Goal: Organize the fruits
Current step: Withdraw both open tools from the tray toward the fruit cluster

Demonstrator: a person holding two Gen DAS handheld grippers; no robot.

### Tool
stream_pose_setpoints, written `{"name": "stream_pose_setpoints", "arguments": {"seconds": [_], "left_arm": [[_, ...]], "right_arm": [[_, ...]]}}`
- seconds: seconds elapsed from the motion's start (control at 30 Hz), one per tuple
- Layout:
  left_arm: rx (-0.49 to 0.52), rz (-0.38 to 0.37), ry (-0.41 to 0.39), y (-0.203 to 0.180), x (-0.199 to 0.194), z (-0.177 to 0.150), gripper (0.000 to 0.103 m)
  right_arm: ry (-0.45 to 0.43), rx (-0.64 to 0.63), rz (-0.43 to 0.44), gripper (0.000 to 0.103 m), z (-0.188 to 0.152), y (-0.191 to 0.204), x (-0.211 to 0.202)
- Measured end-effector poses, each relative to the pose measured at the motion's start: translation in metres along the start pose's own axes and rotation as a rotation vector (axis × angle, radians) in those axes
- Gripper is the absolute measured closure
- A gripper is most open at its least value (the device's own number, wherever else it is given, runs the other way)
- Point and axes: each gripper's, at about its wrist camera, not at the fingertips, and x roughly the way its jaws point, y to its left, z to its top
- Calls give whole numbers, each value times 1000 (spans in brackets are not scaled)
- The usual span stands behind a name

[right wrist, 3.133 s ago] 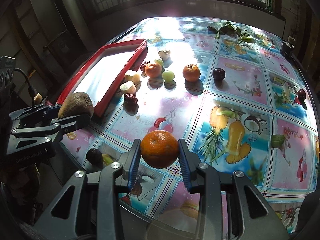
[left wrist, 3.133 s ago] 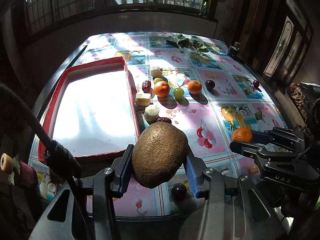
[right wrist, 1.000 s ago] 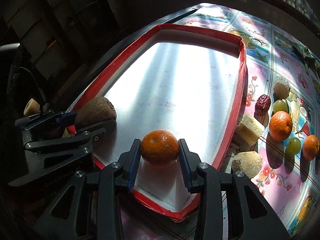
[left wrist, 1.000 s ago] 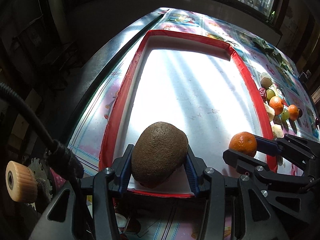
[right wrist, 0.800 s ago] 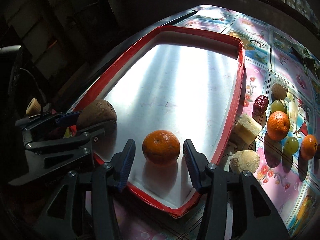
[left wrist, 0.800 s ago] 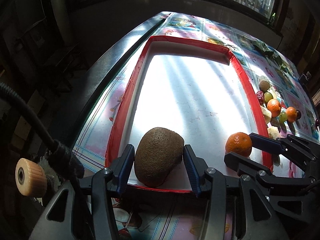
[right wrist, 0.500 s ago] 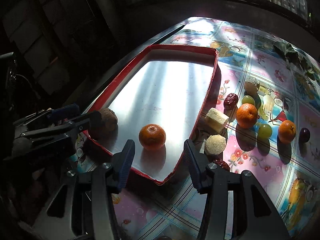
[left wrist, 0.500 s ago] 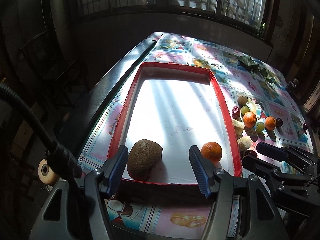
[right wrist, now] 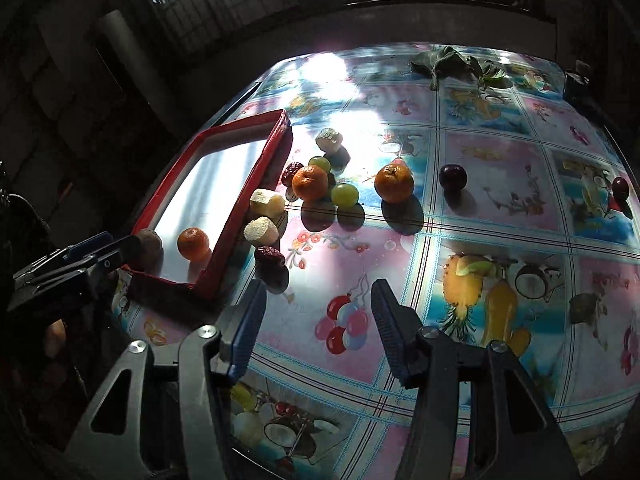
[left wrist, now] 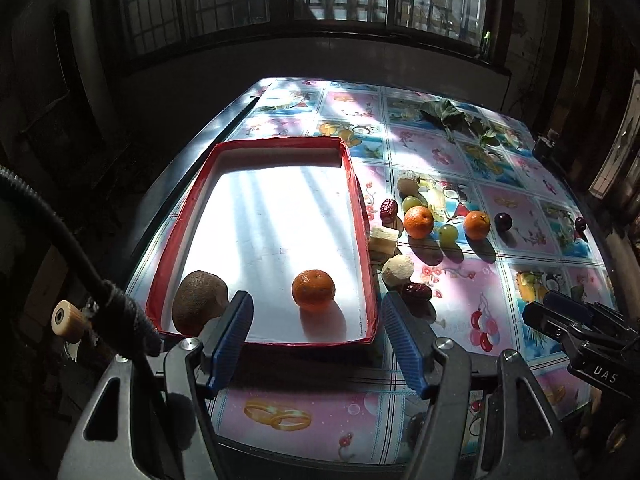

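A red-rimmed white tray [left wrist: 358,208] [right wrist: 244,184] lies on the table's left side. In its near end rest a brown kiwi [left wrist: 199,306] [right wrist: 150,245] and an orange [left wrist: 313,289] [right wrist: 193,243]. My left gripper [left wrist: 316,338] is open and empty, raised in front of the tray's near rim. My right gripper [right wrist: 318,326] is open and empty over the tablecloth, right of the tray. Loose fruit lies beside the tray: two oranges [left wrist: 418,222] [right wrist: 394,183], green grapes [right wrist: 344,194], red dates [right wrist: 270,256], pale cut pieces [right wrist: 261,229] and dark plums [right wrist: 453,177].
The table wears a colourful fruit-print cloth [right wrist: 500,184]. Green leaves [left wrist: 448,114] lie at the far edge. A dark wall and barred windows stand behind. The table's near edge runs just under both grippers.
Both grippers opened and let go: the kiwi and the orange now rest in the tray. Both grippers pulled back and up; the right one swung right over the cloth.
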Motion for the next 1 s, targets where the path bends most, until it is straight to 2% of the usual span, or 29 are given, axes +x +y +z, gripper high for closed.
{"name": "stream_pose_setpoints", "arguments": {"seconds": [0.23, 0.47, 0.67, 1.0], "left_arm": [[-28, 14, -6, -22, -5, -1, 33], [-1, 3, 0, -51, -5, -4, 30], [9, -57, 18, -52, -2, -9, 29], [16, -115, 40, -51, -4, -20, 29]], "right_arm": [[-35, 77, -53, 44, -17, -42, -26], [-53, 132, -77, 43, -28, -70, -37], [-53, 163, -106, 42, -32, -87, -40], [-32, 178, -94, 42, -34, -92, -29]]}}
